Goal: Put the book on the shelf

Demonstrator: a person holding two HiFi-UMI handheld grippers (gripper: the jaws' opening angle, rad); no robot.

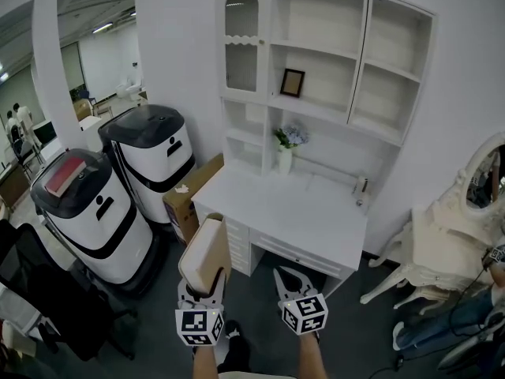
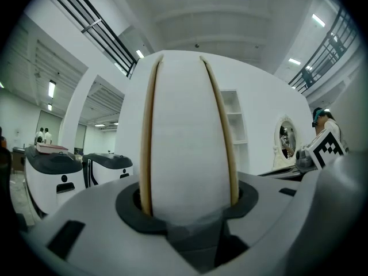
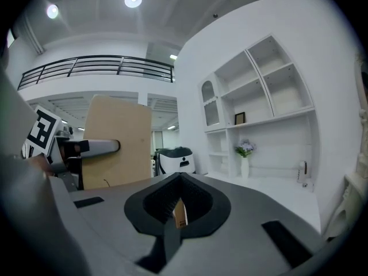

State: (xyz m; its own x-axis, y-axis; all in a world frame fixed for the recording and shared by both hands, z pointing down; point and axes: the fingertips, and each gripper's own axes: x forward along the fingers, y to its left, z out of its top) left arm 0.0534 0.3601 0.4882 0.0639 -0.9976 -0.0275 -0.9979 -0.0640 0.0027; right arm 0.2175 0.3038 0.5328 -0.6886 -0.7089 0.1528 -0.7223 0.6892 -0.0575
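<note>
1. The left gripper (image 1: 203, 292) has its jaws clenched on the lower end of the book (image 1: 207, 255).
2. The book stands upright out of the jaws. It has tan covers, and in the left gripper view its white page edges face the camera with one cover on each side.
3. In the head view the book is held over the dark floor (image 1: 260, 290), in front of the near left corner of the white tabletop (image 1: 316, 219) and apart from it.
4. The right gripper (image 1: 284, 276) is just to the right of the left one. Its jaws are closed together with nothing gripped between them.
5. The white shelf (image 1: 347, 54) rises from the back of the tabletop against the wall, well away from the book.
6. A small dark picture frame (image 1: 293, 82) stands in one middle compartment of the shelf.
7. A white vase of flowers (image 1: 286, 152) stands at the back of the tabletop, below the frame.
8. Left of the desk are two white and black machines (image 1: 154, 160), with a cardboard box (image 1: 189, 196) between the farther one and the desk.
9. A white chair (image 1: 446, 251) stands to the right of the desk, under an oval mirror (image 1: 483, 176).
</note>
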